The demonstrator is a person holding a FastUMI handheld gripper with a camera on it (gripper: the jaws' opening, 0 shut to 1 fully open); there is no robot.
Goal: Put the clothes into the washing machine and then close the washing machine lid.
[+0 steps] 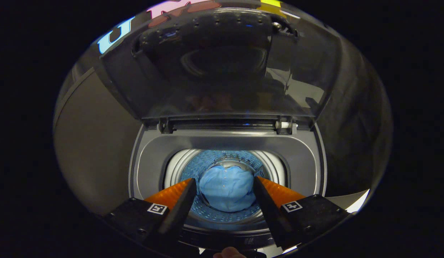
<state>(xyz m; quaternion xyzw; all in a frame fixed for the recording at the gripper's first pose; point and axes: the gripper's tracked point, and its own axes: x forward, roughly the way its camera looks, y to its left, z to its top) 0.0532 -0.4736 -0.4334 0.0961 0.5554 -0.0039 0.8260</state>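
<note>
Grey plastic and dark glass make up the washing machine (301, 161), a top-loader seen from above with its mouth wide open. Its lid (222, 61) stands raised on the far side, tilted back past the opening, and its glossy dark panel mirrors the round drum and the surroundings. Two hinges (284, 125) join the lid to the back edge of the grey top frame, one toward each end of that edge.

Below the frame the drum (222, 159) drops away, its wall pale and ribbed at the top and perforated further down, lit in a bluish tone. At the bottom of the drum lies the clothes (225, 191), a bundle of light blue fabric crumpled into a rounded heap, with what looks like a line of small buttons running over it. It rests on the drum floor, well down inside the machine.

Nearer than the drum are the tongs (225, 188), held over the front edge of the opening with their two fingers spread wide apart and nothing between them. Each finger (179, 204) is dark on its inner face and orange on its outer side, and each base carries a small square black-and-white marker (157, 208). The blue bundle shows through the gap between the fingers, far below and touching neither.
</note>
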